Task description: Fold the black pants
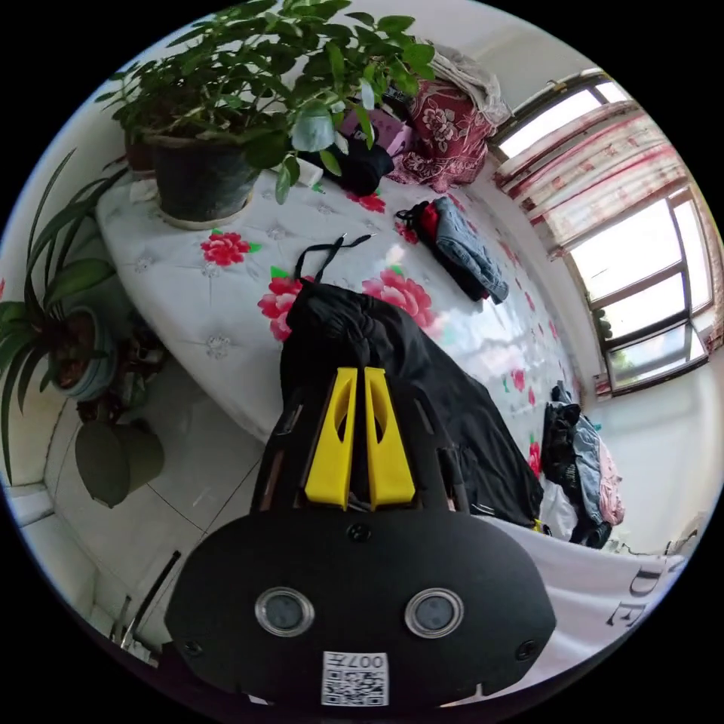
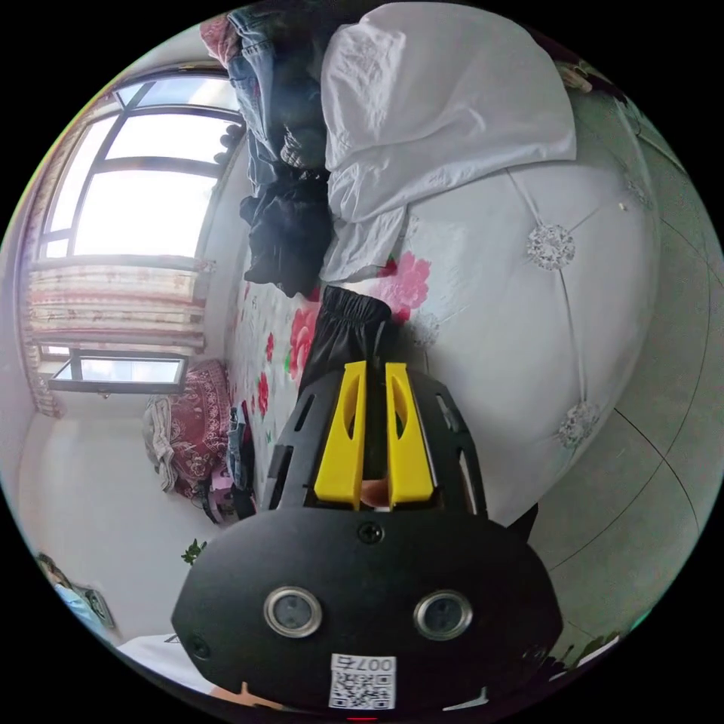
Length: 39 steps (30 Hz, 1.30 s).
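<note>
The black pants [image 1: 452, 422] lie along the near edge of a white mattress [image 1: 188, 286] printed with red flowers. In the left gripper view, my left gripper [image 1: 364, 371] has its yellow jaws closed on the bunched waistband, whose drawstring [image 1: 324, 256] trails onto the mattress. In the right gripper view, my right gripper [image 2: 375, 367] pinches the elastic cuff end of the black pants [image 2: 348, 332] between nearly closed yellow jaws, held just above the mattress [image 2: 543, 317].
A large potted plant [image 1: 226, 113] stands on the mattress corner, and more plants [image 1: 68, 332] sit on the floor. Folded clothes [image 1: 460, 253], a clothes pile [image 1: 584, 467] and a white garment [image 2: 430, 113] lie on the mattress. Windows [image 2: 143, 188] line the far wall.
</note>
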Tool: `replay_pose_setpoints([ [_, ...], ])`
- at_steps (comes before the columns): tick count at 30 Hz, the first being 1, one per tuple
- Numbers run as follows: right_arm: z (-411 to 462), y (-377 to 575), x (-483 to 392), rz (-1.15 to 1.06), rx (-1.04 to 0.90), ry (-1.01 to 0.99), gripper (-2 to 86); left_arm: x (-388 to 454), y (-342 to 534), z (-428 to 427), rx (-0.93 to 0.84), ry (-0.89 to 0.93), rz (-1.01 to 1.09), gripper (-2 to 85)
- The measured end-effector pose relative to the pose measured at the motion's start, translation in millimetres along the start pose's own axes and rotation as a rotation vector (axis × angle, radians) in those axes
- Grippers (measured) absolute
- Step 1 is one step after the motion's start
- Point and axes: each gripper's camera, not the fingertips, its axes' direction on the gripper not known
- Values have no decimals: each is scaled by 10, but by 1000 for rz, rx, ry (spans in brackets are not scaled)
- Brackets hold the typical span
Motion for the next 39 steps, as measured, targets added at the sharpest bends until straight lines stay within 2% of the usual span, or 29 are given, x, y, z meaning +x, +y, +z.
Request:
replay_pose_setpoints([
  [3,62,-3,50,25,-14,0,25,-247,164,139,-64,-41,-72,-8],
  [8,193,-56,-5,59,-18,-11,18,22,-60,525,-116,-134,106,-8],
  [17,280,16,-104,73,17,8,11,542,-727,1257,-213,-208,245,1],
  [25,142,81,-398,-66,89,219,30,529,-508,1034,-73,-209,262,53],
  [30,229,24,-623,-134,90,269,28,626,-516,1061,-53,-242,241,15],
  [33,402,32,-820,-208,69,320,21,814,-487,1013,-28,-287,312,-3],
  [39,722,-31,-881,-245,-54,444,3,839,-573,633,-13,-157,284,-9],
])
